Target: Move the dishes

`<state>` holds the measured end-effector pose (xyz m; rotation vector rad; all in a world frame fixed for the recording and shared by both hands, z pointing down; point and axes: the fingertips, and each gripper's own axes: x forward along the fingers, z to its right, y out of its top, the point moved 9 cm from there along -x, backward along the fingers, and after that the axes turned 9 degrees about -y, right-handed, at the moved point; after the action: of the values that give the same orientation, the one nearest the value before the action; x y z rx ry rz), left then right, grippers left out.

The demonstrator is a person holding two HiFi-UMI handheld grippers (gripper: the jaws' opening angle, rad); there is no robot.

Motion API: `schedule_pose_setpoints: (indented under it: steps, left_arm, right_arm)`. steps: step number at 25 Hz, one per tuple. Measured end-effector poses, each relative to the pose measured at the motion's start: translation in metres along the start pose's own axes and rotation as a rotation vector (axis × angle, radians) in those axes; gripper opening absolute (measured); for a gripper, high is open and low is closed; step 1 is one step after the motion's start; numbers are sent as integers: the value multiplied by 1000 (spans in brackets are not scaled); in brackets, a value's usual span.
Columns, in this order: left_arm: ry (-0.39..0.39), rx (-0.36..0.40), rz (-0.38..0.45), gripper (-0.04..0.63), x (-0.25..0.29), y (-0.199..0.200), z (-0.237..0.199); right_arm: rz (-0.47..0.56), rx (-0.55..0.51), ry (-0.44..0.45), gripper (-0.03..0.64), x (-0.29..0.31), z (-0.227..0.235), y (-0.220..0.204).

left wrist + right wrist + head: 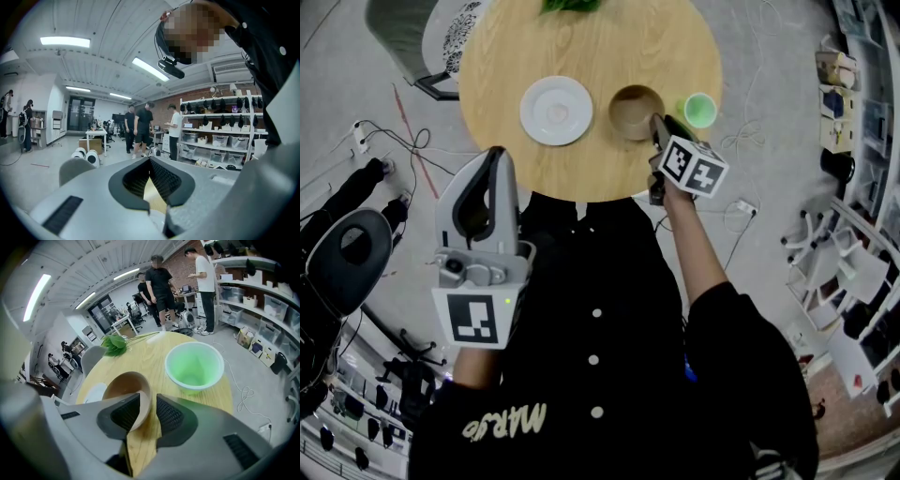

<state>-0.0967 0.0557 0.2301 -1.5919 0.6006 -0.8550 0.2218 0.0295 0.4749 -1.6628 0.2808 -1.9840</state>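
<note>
A person stood at the near edge of a round wooden table (pixel 598 164), a two-jaw gripper in each hand. The right gripper (pixel 656 127) reached down and away to a brown bowl (pixel 636 111) that sat just right of the table's middle. Its jaws stood partly open astride the bowl's near rim. One pad was inside against the wall, while a sliver of tabletop showed between the rim and the outer pad, so the bowl was not clamped.

A white plate (pixel 556 110) lay just left of the bowl, clear of it. A green cup (pixel 699 110) stood just right of it, close to the table's right edge. A bunch of green leaves (pixel 570 5) rested at the far edge.

The left gripper (pixel 495 156) was held off the table at its near left, in front of the person's dark jacket. It pointed roughly level, with its jaws closed together and nothing between them.

Beyond the table, three people (pixel 161 284) stood on the workshop floor near storage shelves (pixel 262 291) on the right.
</note>
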Motion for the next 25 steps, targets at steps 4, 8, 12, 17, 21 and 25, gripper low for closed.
schedule_pose_setpoints:
  steps: [4, 8, 12, 17, 21, 25]
  left_arm:
    - [0, 0, 0, 3, -2, 0, 0]
    - [1, -1, 2, 3, -4, -2, -1]
    - [6, -10, -28, 3, -6, -7, -2]
    - [-3, -133, -107, 5, -7, -34, -9]
    - [26, -266, -128, 6, -11, -55, -13]
    - [72, -382, -170, 58, -15, -81, -21]
  right_arm:
    - [8, -6, -1, 114, -2, -2, -1]
    - [28, -21, -20, 114, -7, -3, -5]
    - [45, -81, -55, 121, -23, -6, -7]
    - [141, -327, -19, 118, -57, -40, -3]
    - [164, -456, 92, 144, -63, -74, 14]
    - [153, -557, 195, 152, -58, -102, 37]
